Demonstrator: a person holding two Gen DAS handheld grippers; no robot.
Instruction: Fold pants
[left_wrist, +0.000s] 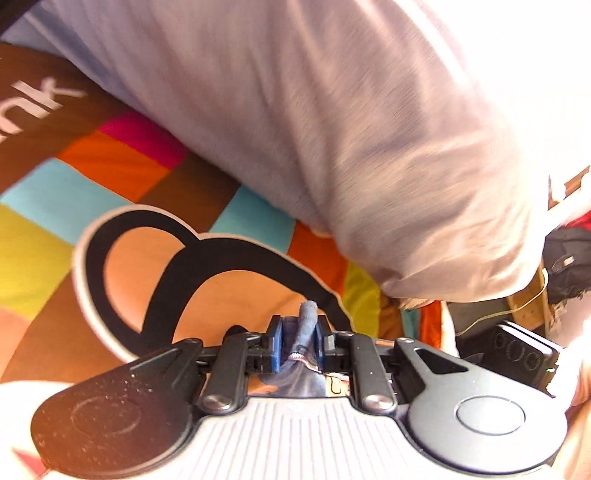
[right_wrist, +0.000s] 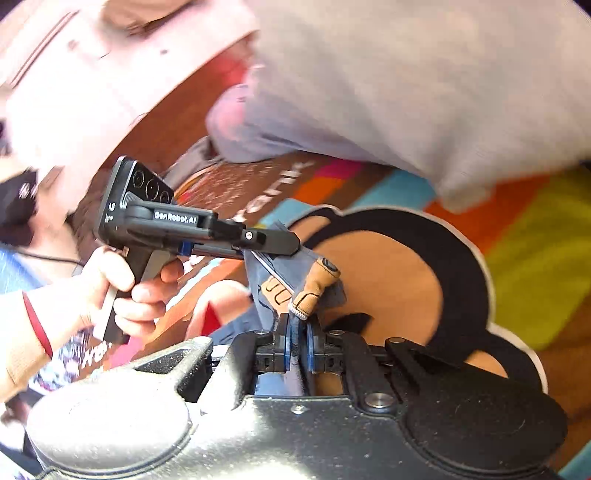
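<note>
The pants (right_wrist: 295, 273) are small, blue denim with a tan patch and a tan cuff-like piece. In the left wrist view my left gripper (left_wrist: 298, 345) is shut on a rolled blue edge of the pants (left_wrist: 306, 328). In the right wrist view my right gripper (right_wrist: 297, 343) is shut on another blue edge of the pants. The left gripper (right_wrist: 273, 243) also shows there, held in a hand, pinching the pants from the left. The pants hang bunched between both grippers above the bedspread.
A colourful patchwork bedspread (left_wrist: 92, 173) with a large monkey-face print (right_wrist: 406, 280) lies underneath. A big pale grey pillow (left_wrist: 332, 129) lies behind and also fills the right wrist view's top right (right_wrist: 424, 81). Dark objects (left_wrist: 565, 262) sit off the bed edge at right.
</note>
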